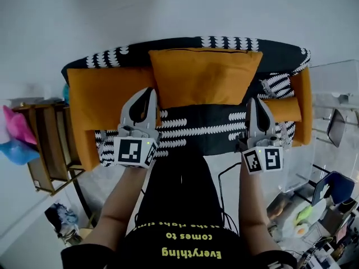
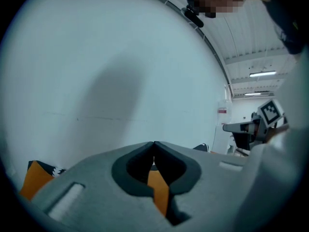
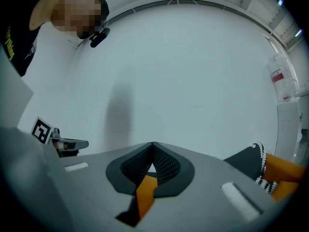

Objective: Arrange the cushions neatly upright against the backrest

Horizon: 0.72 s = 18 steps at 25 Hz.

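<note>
An orange cushion (image 1: 205, 74) stands in front of the black-and-white patterned sofa's backrest (image 1: 280, 50), above the seat (image 1: 224, 130). My left gripper (image 1: 147, 90) is shut on its lower left corner. My right gripper (image 1: 256, 100) is shut on its lower right corner. In the left gripper view the jaws (image 2: 154, 143) meet at the tips, with a strip of orange cushion (image 2: 158, 187) between them. The right gripper view shows the same: closed tips (image 3: 153, 144) and orange fabric (image 3: 145, 192) in the gap. A second orange cushion (image 1: 106, 97) lies at the sofa's left end, a smaller one (image 1: 283, 110) at the right.
A white wall (image 1: 179, 10) rises right behind the sofa and fills both gripper views. A wooden shelf (image 1: 47, 144) with pink and blue items (image 1: 17, 133) stands at the left. Cluttered furniture (image 1: 331, 189) sits at the lower right, and a cable (image 1: 224, 178) lies on the floor.
</note>
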Motion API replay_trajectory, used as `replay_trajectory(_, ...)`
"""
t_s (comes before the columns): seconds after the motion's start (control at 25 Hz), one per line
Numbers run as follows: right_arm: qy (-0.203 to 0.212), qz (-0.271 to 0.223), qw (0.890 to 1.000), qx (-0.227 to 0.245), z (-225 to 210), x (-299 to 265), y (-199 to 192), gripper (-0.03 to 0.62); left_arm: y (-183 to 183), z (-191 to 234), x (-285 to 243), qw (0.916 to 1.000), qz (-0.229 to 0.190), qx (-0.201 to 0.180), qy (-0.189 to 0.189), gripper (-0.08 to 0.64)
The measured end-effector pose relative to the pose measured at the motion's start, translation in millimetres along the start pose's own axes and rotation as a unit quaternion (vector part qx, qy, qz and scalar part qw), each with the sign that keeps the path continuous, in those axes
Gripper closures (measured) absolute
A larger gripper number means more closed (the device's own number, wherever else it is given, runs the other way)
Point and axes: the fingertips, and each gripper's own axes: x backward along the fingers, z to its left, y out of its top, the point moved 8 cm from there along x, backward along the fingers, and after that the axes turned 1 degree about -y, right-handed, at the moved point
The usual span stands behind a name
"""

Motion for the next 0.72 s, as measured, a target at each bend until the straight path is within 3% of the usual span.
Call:
replay_trajectory(0.32, -0.018, -0.01, 1.0, 0.014, 23.1, 21.5, 40.6, 0.581, 26.0, 12.2, 32.4, 0.9991, 0.027, -0.03, -0.013, 0.56)
replay_trajectory(0.48, 0.013, 0.01, 1.0, 0.02, 23.5, 24.0, 37.2, 0.581, 27.7, 13.5, 44.7, 0.9986, 0.039, -0.034, 0.005, 0.56)
replay_trajectory(0.6, 0.033, 0.016, 0.999, 0.025, 1.2, 27.7, 33.9, 0.581, 21.3, -6.6, 35.5, 0.9982, 0.047, -0.03, 0.021, 0.56)
replay_trajectory(0.72, 0.046, 0.014, 0.998, 0.039, -54.3, 35.4, 34.0, 0.58, 10.5, -51.6, 4.8, 0.998, 0.047, -0.028, 0.032, 0.56)
